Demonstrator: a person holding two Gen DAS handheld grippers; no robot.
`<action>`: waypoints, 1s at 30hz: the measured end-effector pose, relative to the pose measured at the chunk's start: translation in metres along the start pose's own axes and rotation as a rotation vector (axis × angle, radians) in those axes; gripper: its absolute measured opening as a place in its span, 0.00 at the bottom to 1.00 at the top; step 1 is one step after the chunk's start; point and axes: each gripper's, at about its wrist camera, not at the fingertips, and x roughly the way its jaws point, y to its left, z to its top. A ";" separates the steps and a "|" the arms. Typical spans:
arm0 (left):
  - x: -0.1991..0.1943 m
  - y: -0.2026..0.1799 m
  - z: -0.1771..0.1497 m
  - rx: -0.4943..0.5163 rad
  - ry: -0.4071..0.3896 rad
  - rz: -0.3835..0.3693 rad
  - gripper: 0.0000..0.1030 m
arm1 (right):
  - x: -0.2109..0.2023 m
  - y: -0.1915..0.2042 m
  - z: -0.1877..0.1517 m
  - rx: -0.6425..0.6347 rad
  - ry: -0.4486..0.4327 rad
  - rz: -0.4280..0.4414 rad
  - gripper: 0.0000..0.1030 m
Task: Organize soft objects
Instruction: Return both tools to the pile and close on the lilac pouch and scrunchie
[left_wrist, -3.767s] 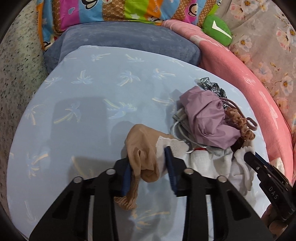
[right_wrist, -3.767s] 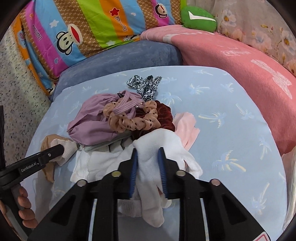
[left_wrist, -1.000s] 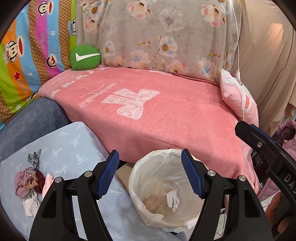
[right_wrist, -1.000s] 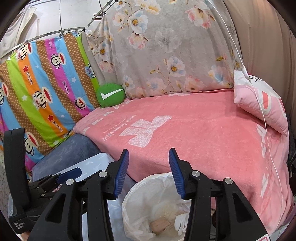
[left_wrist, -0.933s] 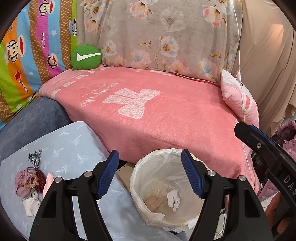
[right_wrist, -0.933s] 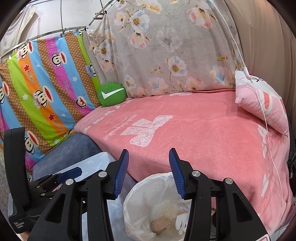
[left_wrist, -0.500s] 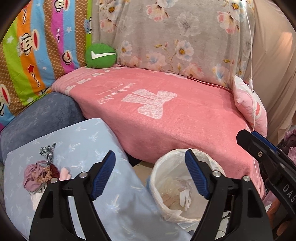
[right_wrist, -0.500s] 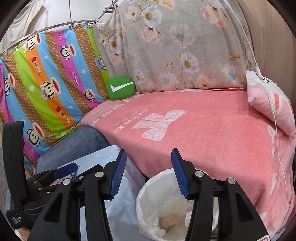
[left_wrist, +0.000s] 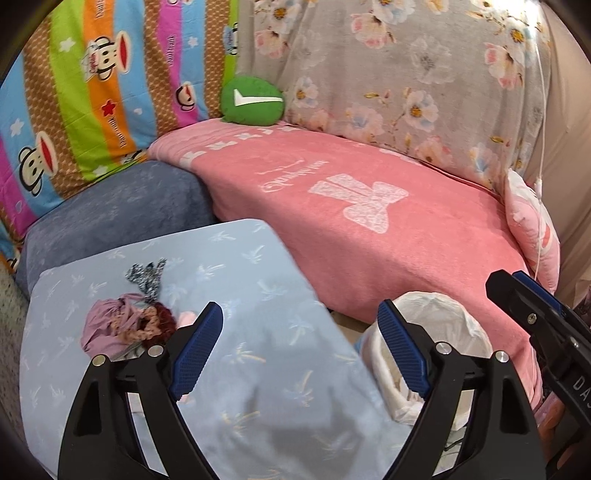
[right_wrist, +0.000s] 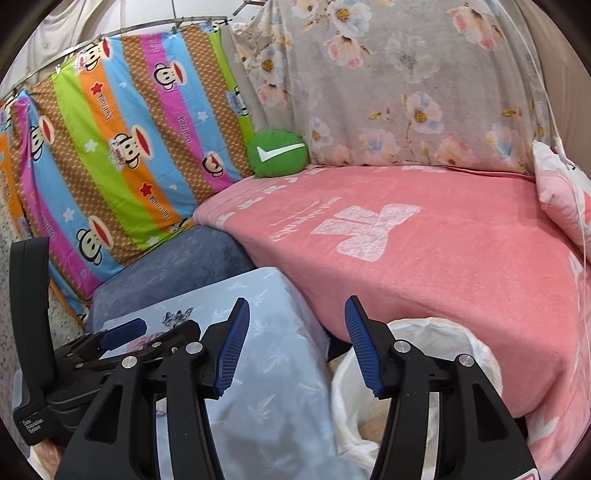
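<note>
Across the middle and right of both views you have the pink blanket (left_wrist: 369, 236) spread wide, with the grey floral sheet (left_wrist: 406, 74) hung above it and the striped monkey-print sheet (right_wrist: 122, 147) filling the upper left. In the lower left of your left wrist view lies the pale blue palm-print sheet (left_wrist: 258, 288), bordered above by a dusty blue cushion (left_wrist: 122, 210). The white-lined bin (left_wrist: 439, 314) sits at the lower right, just beside the blanket's edge. Your left gripper (left_wrist: 299, 350) stands wide open with nothing between its blue pads, and your right gripper (right_wrist: 295, 347) is likewise spread wide and empty, over the bin's left rim. A green round cushion (left_wrist: 253, 99) rests at the blanket's far corner. The pile of soft objects (left_wrist: 129, 325), lilac cloth and scrunchies, sits left on the blue sheet, a black-and-white scrunchie (left_wrist: 146, 277) just above it
</note>
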 end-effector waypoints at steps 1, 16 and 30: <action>-0.001 0.006 -0.001 -0.007 0.002 0.006 0.83 | 0.002 0.006 -0.002 -0.006 0.006 0.007 0.56; -0.003 0.121 -0.030 -0.147 0.045 0.154 0.86 | 0.056 0.106 -0.040 -0.099 0.138 0.123 0.57; 0.020 0.224 -0.053 -0.281 0.116 0.266 0.86 | 0.148 0.188 -0.069 -0.117 0.264 0.185 0.57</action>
